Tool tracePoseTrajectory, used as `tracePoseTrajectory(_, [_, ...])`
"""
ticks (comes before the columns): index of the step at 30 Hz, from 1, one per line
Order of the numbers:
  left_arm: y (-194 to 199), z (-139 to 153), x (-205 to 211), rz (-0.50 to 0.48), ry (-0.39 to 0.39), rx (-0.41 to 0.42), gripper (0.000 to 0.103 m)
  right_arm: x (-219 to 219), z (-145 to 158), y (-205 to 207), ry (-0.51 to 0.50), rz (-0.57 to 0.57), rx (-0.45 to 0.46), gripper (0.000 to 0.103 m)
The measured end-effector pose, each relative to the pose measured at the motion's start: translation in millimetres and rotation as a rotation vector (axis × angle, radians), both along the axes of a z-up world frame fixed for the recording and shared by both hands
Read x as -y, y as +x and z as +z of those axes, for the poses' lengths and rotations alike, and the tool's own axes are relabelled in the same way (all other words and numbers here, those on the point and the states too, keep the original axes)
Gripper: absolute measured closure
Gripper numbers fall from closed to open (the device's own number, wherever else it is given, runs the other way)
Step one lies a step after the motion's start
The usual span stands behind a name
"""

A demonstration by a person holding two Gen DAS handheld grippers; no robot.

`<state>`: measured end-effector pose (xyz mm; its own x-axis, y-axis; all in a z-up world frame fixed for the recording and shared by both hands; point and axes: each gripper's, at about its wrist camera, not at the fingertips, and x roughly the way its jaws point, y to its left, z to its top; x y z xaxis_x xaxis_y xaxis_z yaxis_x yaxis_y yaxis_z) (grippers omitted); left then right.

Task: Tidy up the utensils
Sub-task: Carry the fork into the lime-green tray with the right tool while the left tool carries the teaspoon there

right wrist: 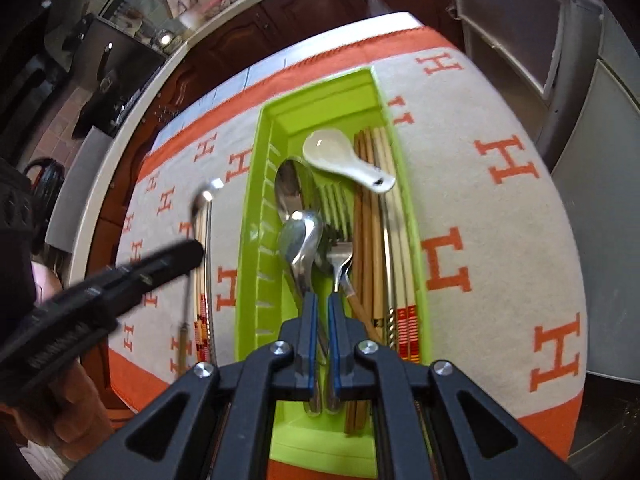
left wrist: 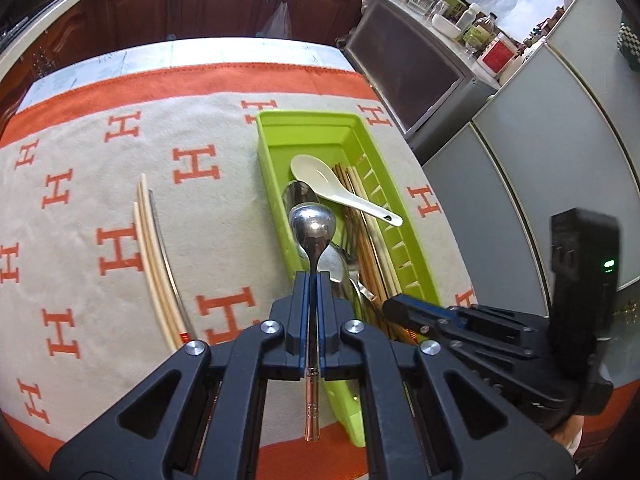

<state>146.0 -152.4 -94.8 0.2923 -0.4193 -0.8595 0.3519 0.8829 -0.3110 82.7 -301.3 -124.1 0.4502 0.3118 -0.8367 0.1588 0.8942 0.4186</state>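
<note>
Room: a kitchen with dark wood cabinets behind a table, grey appliances to one side.
Surface: a cream and orange blanket (left wrist: 120, 168) patterned with H letters covers the table.

Left wrist view
Landmark: the green tray (left wrist: 308, 124) lies lengthwise on the blanket, under and ahead of the tongs.
Left gripper (left wrist: 313, 280): jaws pinched tight on the stem of a steel spoon (left wrist: 312, 224), bowl pointing forward, held above the tray's near half.
In the tray: a white ceramic spoon (left wrist: 344, 190), wooden chopsticks (left wrist: 362, 224) along the slotted side, more metal cutlery under the held spoon.
Left of the tray: pale chopsticks (left wrist: 154, 264) lie well apart from it on the blanket, not yet put away.
Right gripper: its black fingers reach in over the tray's near right edge.

Right wrist view
Right gripper (right wrist: 322, 300): jaws nearly closed, a sliver of gap, nothing gripped that I can make out; it hovers over the tray's near end.
Below it in the tray (right wrist: 248, 240): two metal spoons (right wrist: 298, 236), a fork (right wrist: 340, 256), the ceramic spoon, chopsticks.
Left of the tray: the left tongs, blurred, carrying the steel spoon.

Progress: I judge it well along; most pieces are in the tray. Left: drop the held spoon, then fetch the chopsticks.
</note>
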Motion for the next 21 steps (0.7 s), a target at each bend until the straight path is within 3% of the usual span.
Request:
tracePoseTrajectory(5, [-2,-20,14,0.016,0.014,-0.052,0.101,14,17,-3,-0.015,-0.056,0.061,0.097])
tracePoseTrajectory(10, [-6,-34,22,0.012,0.031,-0.099,0.101,15,17,-2,-0.016,-0.053,0.061,0.097])
tracePoseTrajectory(21, [-26,-6,-2,0.005,0.084,-0.019,0.101,-5,19,-2,-0.036,-0.004,0.060,0.097])
